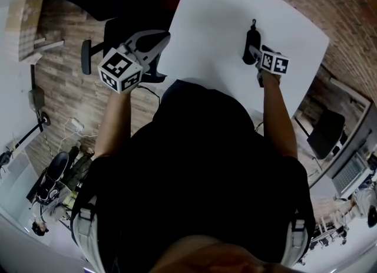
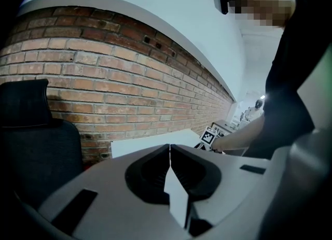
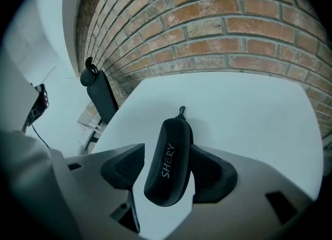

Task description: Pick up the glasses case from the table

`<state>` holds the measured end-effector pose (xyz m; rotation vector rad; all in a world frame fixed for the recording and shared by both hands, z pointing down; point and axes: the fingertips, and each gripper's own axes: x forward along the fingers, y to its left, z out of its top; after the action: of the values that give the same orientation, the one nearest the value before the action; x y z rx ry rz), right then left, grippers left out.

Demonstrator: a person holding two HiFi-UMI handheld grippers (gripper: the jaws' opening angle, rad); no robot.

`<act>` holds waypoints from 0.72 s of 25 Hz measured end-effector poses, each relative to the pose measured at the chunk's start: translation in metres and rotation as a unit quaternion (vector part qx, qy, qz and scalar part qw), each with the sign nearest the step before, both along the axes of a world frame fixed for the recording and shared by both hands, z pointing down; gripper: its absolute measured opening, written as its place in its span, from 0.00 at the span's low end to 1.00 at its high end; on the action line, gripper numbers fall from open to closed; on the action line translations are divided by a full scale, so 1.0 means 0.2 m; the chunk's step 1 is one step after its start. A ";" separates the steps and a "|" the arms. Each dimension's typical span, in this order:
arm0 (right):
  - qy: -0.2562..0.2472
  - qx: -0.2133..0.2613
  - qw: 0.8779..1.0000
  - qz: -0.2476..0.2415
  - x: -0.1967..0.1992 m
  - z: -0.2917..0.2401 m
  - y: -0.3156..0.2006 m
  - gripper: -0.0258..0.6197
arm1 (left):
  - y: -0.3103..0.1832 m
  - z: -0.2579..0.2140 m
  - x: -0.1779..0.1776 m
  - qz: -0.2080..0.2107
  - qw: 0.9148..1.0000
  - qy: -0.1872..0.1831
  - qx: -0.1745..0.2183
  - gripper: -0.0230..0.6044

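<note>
In my right gripper view I read "SHERY" in white on the black glasses case [image 3: 168, 169]; the head view does not resolve it. The case lies on the white table [image 3: 249, 109] between the right gripper [image 3: 167, 155] jaws, which stand apart. The left gripper [image 2: 169, 148] jaws are together, empty.

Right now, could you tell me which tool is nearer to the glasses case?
Right. The right tool has the glasses case between its open jaws; the left tool, shut, hangs at the table's left edge.
</note>
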<state>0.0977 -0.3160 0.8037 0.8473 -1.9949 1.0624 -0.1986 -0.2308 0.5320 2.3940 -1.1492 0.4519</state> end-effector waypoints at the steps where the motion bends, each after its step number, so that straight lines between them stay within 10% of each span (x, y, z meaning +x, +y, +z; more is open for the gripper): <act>1: 0.000 -0.002 1.000 0.002 0.00 0.01 -0.01 0.49 | 0.00 0.00 0.00 0.000 1.000 0.000 -0.002 0.05; 18: 0.020 -0.021 0.999 0.024 -0.04 0.14 -0.03 0.66 | 0.03 0.02 0.00 -0.001 1.000 0.006 -0.019 0.05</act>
<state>0.0891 -0.3227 0.8319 0.8926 -1.9204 1.1020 -0.1991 -0.2242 0.5367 2.3602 -1.1279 0.4538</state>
